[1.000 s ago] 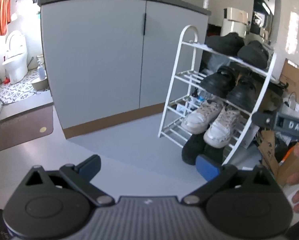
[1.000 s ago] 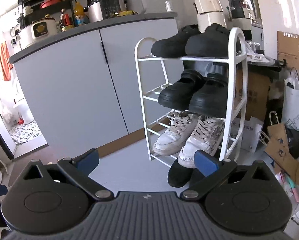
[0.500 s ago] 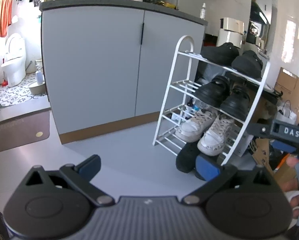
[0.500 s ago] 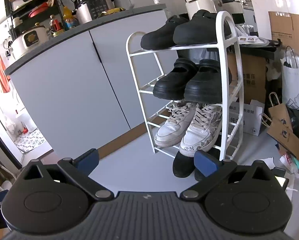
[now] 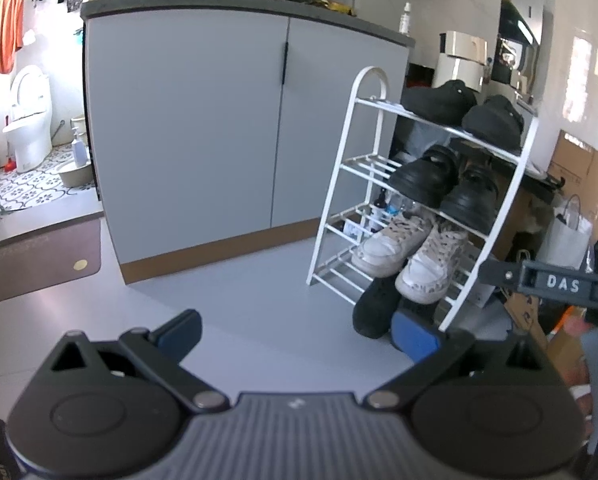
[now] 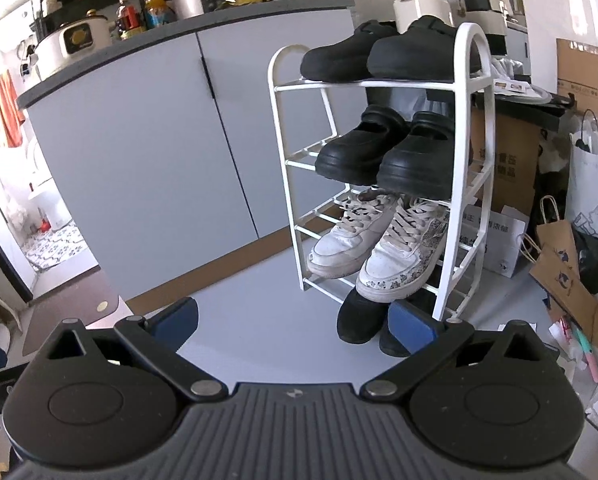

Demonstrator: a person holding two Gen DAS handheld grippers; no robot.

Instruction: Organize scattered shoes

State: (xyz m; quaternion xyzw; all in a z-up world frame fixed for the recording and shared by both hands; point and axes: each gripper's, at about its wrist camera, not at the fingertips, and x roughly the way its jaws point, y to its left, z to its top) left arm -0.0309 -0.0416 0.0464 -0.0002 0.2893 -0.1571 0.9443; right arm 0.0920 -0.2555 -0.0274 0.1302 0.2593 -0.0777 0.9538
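Four pairs sit on the white shoe rack (image 6: pixel 465 128): black clogs (image 6: pixel 379 56), black platform shoes (image 6: pixel 383 160), white sneakers (image 6: pixel 375 240), and black slippers (image 6: pixel 357 314) at the bottom, at 1 o'clock. Both the left gripper (image 5: pixel 295 330) and the right gripper (image 6: pixel 293 320) hold nothing, jaws spread wide. The shoes look light and semi-stiff, probably best pinched at the heel collar.

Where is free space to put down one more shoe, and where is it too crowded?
Bare grey floor lies between the cabinet and the white rack. The left halves of the rack shelves are also empty. Right of the rack, paper bags and boxes crowd the floor.
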